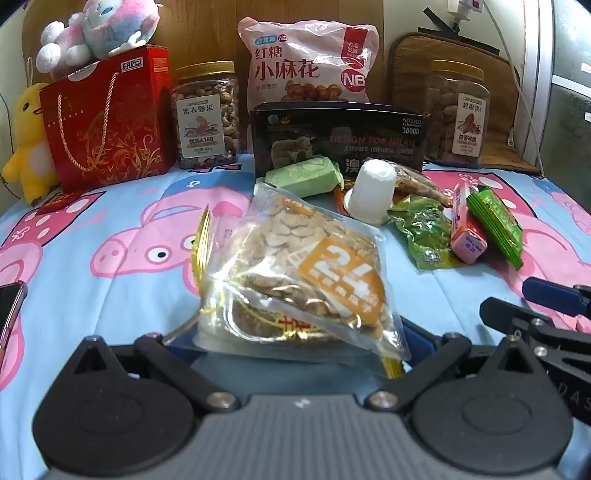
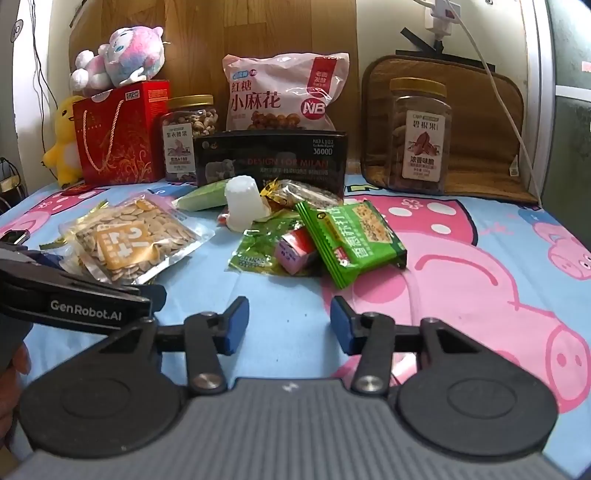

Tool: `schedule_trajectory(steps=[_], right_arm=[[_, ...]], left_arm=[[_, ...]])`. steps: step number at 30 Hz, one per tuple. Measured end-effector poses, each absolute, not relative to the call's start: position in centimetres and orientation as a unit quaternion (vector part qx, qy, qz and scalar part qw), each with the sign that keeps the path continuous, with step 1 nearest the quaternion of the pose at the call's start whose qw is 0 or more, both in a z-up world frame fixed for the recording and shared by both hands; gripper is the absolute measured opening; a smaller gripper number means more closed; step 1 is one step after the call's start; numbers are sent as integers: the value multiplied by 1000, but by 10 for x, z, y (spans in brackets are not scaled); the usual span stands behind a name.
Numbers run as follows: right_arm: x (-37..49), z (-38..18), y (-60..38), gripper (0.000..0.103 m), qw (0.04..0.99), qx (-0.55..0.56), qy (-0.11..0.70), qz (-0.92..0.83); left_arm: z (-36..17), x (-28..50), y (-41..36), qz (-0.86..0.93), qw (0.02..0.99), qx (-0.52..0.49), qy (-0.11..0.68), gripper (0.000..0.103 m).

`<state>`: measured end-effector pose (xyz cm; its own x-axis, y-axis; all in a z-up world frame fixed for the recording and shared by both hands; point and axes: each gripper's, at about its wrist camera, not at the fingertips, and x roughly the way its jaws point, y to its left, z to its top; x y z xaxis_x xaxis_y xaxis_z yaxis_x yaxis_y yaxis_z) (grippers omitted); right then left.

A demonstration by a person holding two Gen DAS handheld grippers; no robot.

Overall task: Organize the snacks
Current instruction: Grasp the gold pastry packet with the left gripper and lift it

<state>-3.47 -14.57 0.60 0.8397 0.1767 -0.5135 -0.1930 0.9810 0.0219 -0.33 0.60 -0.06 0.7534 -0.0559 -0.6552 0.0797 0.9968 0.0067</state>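
My left gripper is shut on a clear seed packet with an orange label, held over the sheet; its fingertips are hidden under the packet. The packet also shows in the right wrist view. My right gripper is open and empty, low over the sheet, in front of a snack pile: a green cracker pack, a pink small box, a green crinkly bag, a white cup and a green bar.
Along the back stand a red gift bag, a cashew jar, a black box, a pink twist-snack bag and a pecan jar. Plush toys sit left. A phone lies at the left edge.
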Motion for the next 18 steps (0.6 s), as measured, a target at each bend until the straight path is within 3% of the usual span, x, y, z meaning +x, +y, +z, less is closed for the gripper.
schedule_trajectory(steps=[7, 18], right_arm=[[-31, 9, -145, 41, 960, -17, 262, 101], [3, 25, -134, 40, 954, 17, 255, 153]], left_arm=[[7, -1, 25, -32, 943, -12, 330, 103], [30, -20, 60, -43, 969, -38, 238, 97]])
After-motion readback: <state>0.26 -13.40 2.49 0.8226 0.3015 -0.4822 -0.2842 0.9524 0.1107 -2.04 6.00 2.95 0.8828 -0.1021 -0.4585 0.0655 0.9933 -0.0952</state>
